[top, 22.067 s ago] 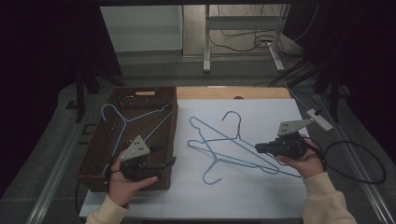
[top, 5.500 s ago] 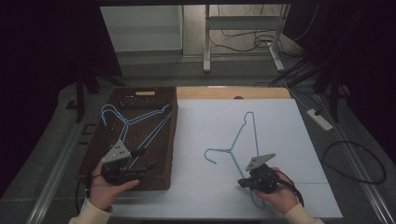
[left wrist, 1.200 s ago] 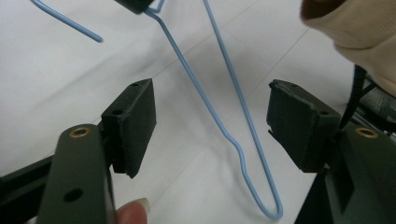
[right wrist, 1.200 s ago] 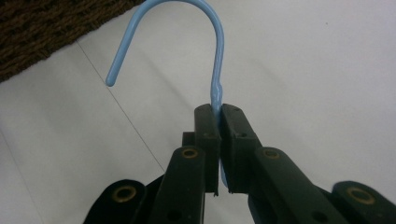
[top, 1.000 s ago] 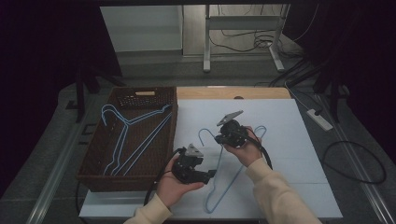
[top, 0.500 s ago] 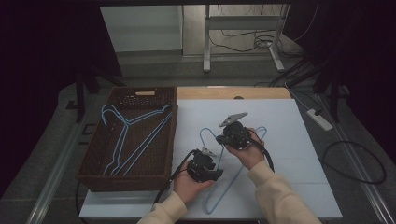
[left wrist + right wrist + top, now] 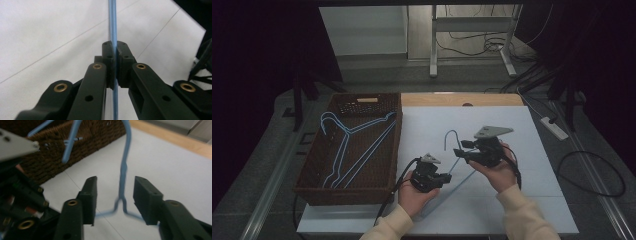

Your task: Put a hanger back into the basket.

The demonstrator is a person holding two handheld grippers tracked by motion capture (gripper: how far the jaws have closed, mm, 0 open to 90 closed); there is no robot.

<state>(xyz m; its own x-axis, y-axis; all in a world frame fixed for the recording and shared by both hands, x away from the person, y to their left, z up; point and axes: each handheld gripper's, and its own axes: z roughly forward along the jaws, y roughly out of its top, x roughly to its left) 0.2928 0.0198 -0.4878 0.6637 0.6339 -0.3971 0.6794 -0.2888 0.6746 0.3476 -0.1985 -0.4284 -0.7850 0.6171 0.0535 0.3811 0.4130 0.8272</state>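
Left tongs [image 7: 114, 66] clamped on the wire of the light-blue wire hanger [image 7: 451, 137], mid white surface [image 7: 427, 125]. Right tongs [image 7: 115, 195] released, jaws straddling the hanger's twisted neck, no contact. Two more blue hangers [image 7: 344, 145] lie in the brown wicker basket [image 7: 312, 187] at the left edge.

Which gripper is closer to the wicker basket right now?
Left. The left gripper, shut on the blue hanger, sits just right of the wicker basket. The right gripper is farther right, open around the hanger's neck.
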